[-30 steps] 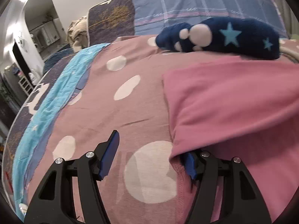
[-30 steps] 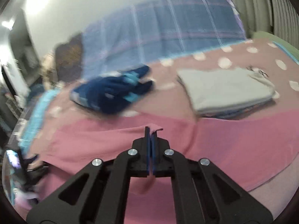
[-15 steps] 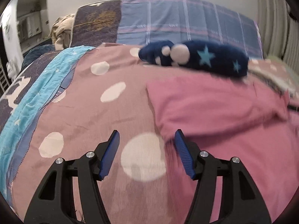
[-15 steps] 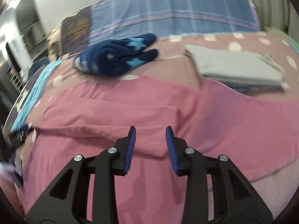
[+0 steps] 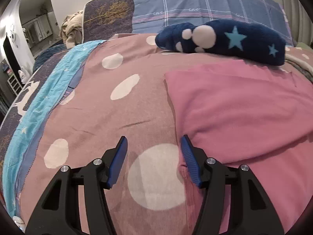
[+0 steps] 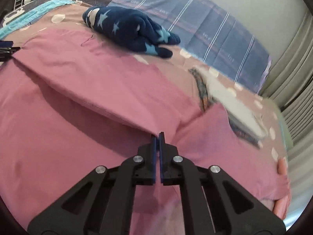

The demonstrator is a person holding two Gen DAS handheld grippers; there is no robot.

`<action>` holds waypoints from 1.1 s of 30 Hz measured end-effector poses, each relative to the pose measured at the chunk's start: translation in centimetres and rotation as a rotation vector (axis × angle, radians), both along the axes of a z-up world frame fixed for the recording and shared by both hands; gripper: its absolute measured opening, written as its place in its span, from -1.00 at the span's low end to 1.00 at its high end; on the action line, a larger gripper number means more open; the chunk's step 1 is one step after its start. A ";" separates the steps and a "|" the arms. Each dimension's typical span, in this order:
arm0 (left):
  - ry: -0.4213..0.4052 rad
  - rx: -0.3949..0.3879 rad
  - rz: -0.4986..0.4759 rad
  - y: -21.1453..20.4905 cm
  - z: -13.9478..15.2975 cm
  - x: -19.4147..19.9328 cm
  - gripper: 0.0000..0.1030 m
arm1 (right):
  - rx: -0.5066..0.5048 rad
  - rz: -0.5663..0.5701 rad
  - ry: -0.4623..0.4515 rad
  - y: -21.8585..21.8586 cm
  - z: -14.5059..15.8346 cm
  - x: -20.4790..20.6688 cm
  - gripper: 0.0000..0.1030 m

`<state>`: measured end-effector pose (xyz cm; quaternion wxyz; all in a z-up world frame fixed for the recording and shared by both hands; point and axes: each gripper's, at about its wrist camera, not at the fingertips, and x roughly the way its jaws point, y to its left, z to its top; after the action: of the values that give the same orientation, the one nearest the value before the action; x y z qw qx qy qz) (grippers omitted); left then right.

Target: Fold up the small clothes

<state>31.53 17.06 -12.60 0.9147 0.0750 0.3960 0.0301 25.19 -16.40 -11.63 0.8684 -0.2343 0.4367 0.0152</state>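
Left wrist view: left gripper hangs low over the bed, jaws spread wide with nothing between them.
Left jaws, place: the right-hand blue pad sits just at the left edge of the pink cloth; a white dot of the bedspread shows in the gap.
Right wrist view: right gripper has its jaws pressed together on a fold edge of the pink cloth, pinching it.
Pink cloth: spread across the bed with one layer folded over, its crease running from the right jaws off to the left.
Beyond the jaws: a rolled navy fleece with stars lies on the bedspread, past the far edge of the pink cloth.
Right of the right jaws: a folded pile of clothes, grey on top, blurred.
Writing: small repeated marks on the blue checked pillow are too small to read.
Surface: mauve bedspread with white dots, a turquoise band along its left side.
Room: curtains to the right, a doorway and shelves far left.
Hand: bare fingers at the right edge, on the pink cloth.
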 end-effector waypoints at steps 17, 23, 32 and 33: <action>0.042 -0.403 -0.149 1.9 -0.7 0.0 -0.69 | 0.525 0.236 0.154 18.1 6.7 11.9 -0.73; 0.040 -0.443 -0.150 2.5 -0.8 0.0 -0.68 | 0.422 0.276 0.261 29.4 1.3 17.8 -0.14; 0.029 -0.356 -0.102 2.5 -0.7 -0.7 -0.81 | 0.623 0.212 0.208 29.5 -0.3 20.9 -0.94; 0.032 -0.366 -0.104 2.7 -0.7 -0.7 -0.80 | 0.660 0.172 0.189 27.5 0.8 20.2 -0.89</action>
<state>30.82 19.76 -13.31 0.9070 -0.0719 0.4047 -0.0911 45.38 11.14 -10.78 0.8487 0.0254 0.4654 0.2499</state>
